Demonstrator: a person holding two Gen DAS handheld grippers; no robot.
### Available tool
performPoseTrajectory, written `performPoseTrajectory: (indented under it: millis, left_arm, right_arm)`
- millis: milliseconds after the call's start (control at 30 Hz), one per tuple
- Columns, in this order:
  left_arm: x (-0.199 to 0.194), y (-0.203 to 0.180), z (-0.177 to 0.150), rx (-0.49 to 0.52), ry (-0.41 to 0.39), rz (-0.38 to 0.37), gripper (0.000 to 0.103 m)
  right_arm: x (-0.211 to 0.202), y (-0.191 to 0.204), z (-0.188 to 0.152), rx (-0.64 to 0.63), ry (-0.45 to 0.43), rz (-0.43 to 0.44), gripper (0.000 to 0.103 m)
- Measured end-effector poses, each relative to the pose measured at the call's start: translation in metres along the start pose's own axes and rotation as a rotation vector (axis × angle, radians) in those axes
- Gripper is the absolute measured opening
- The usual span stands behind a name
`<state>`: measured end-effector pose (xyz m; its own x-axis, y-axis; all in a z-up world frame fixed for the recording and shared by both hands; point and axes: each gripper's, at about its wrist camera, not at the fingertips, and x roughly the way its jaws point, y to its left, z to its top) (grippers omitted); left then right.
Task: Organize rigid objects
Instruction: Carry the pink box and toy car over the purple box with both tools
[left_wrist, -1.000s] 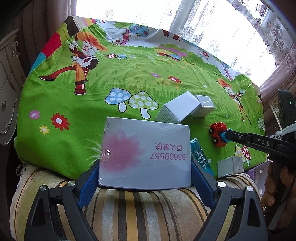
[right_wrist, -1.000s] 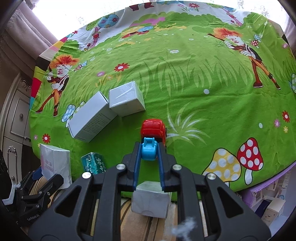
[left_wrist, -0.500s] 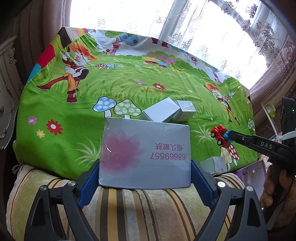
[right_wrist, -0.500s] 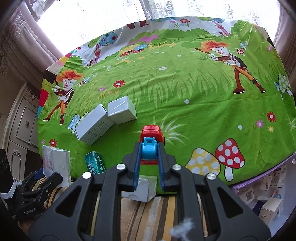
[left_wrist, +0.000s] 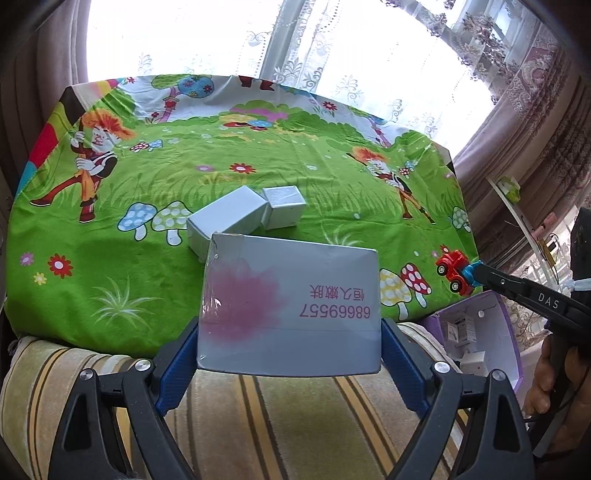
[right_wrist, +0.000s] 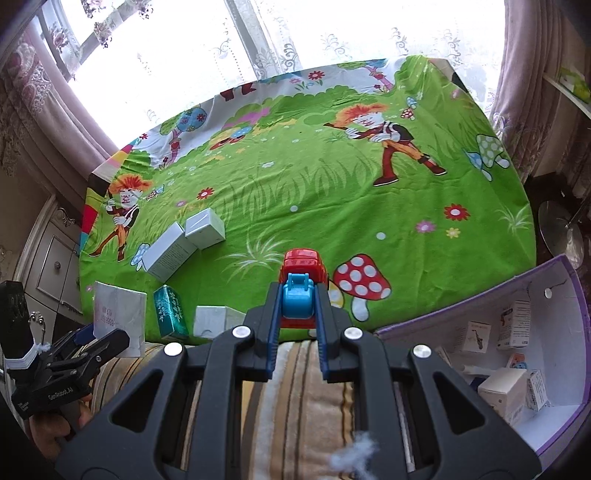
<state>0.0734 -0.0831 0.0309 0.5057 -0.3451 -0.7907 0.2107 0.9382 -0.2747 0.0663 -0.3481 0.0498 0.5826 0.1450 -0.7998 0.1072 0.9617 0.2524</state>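
Left hand-held gripper (left_wrist: 289, 363): jaws set wide and clamped on the two short edges of a flat grey box (left_wrist: 290, 306) bearing a pink blot and pink print, held clear above a striped cushion (left_wrist: 295, 424). Right hand-held gripper (right_wrist: 297, 314): jaws drawn close together, pinching the blue rear of a red toy truck (right_wrist: 303, 264), whose cab projects forward beyond the fingertips. Ahead lies the counter (right_wrist: 332, 192), draped in a green cartoon cloth. On it, two white cartons (right_wrist: 184, 240) touch corner to corner on the left half; at the near edge a teal packet (right_wrist: 170, 312) stands just beside a small grey box (right_wrist: 210, 320), both between the two hand-held grippers. To the right, beyond the counter's edge, a purple-rimmed bin (right_wrist: 554, 280) stands open; inside it lie several small white cartons (right_wrist: 506, 391), some printed. Curtains (left_wrist: 535, 122) and a bright window close the background.
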Motion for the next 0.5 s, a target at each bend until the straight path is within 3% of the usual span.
performPoseTrajectory:
  millis: [267,500]
  left_arm:
    - [0.007,-0.062,-0.006,0.117,0.026,-0.069,0.091]
    - [0.013,-0.108,-0.012,0.197,0.05,-0.117,0.091]
  right_arm:
    - [-0.044,-0.073,-0.035,0.071,-0.019,-0.094,0.02]
    - [-0.058,-0.127,-0.076,0.144,0.021,-0.157,0.02]
